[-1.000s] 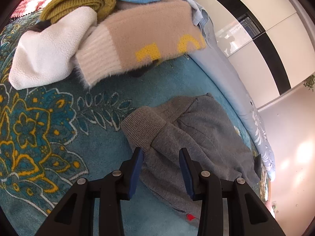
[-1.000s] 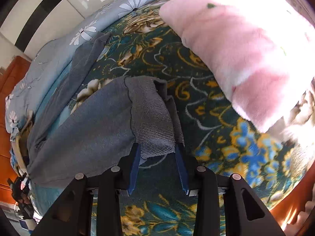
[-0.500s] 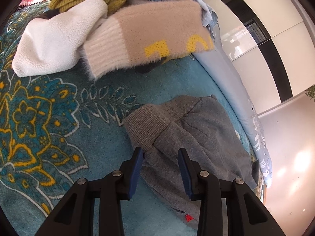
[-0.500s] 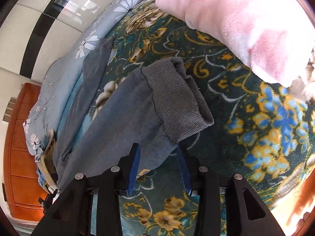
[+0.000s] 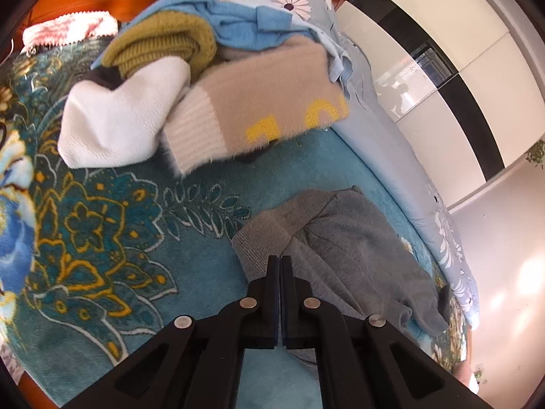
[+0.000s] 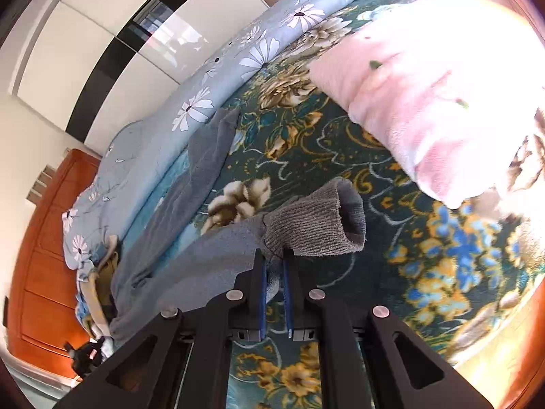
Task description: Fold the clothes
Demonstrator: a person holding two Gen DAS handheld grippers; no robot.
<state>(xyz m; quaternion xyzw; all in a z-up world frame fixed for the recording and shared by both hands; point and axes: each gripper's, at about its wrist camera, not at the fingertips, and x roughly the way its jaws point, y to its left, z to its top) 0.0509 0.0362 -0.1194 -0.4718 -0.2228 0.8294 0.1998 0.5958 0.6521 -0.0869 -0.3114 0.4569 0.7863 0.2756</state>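
Both my grippers have just closed and lifted: the left gripper (image 5: 280,259) is pinched flat at the edge of the grey garment (image 5: 347,248), the right gripper (image 6: 274,255) is clamped behind its ribbed cuff (image 6: 313,228). A clothes pile (image 5: 204,78) lies beyond the garment, a pink blanket (image 6: 425,102) beside the cuff. The left pads hide whatever fabric they hold.

A pair of trousers (image 5: 344,245) lies on the blanket (image 5: 102,238) near the bed's edge, one cuff (image 6: 313,228) lifted off it. Behind the trousers sits a pile of clothes (image 5: 211,78); a pillow (image 6: 425,102) rests beyond the cuff, well apart.
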